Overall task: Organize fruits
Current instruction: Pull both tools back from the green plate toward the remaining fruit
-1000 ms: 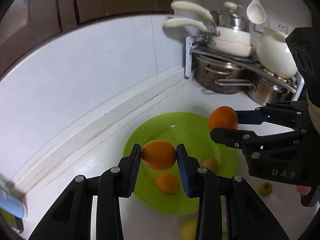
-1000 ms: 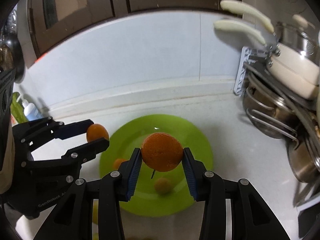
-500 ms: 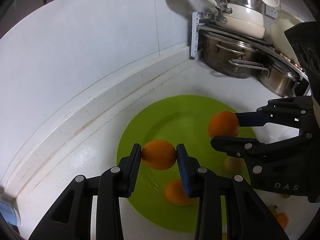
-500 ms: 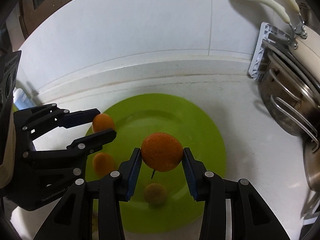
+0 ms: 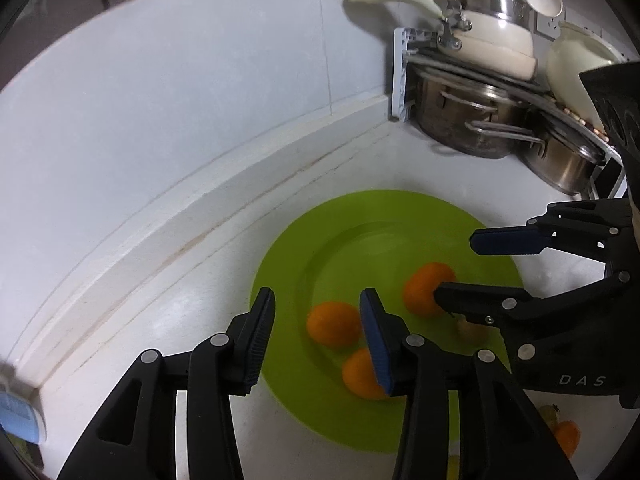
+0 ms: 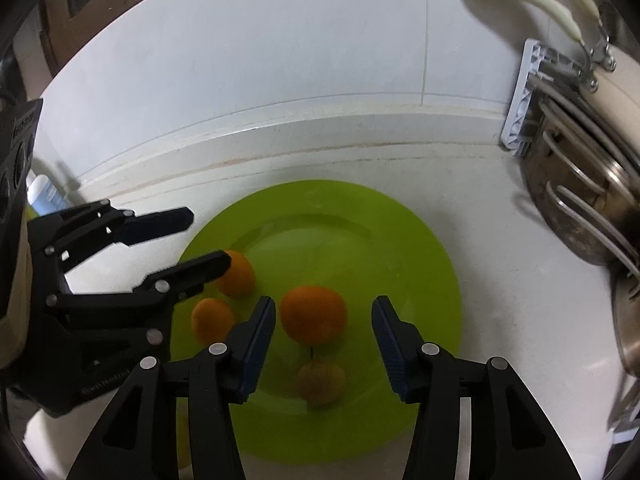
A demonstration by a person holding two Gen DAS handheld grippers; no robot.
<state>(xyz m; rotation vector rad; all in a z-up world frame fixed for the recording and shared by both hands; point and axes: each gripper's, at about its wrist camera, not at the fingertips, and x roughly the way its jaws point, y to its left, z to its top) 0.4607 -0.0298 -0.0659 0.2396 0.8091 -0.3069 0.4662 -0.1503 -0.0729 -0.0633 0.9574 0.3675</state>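
Dim, soft light; fisheye-warped edges; slight motion blur

We look down from close above through both wrist fisheyes, facing the backsplash; both views share the green plate.

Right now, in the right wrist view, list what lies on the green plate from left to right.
Small orange → second small orange, partly behind a left gripper finger → large orange. The brownish fruit sits nearer the camera, below the large orange, so it has no clear place in the order.
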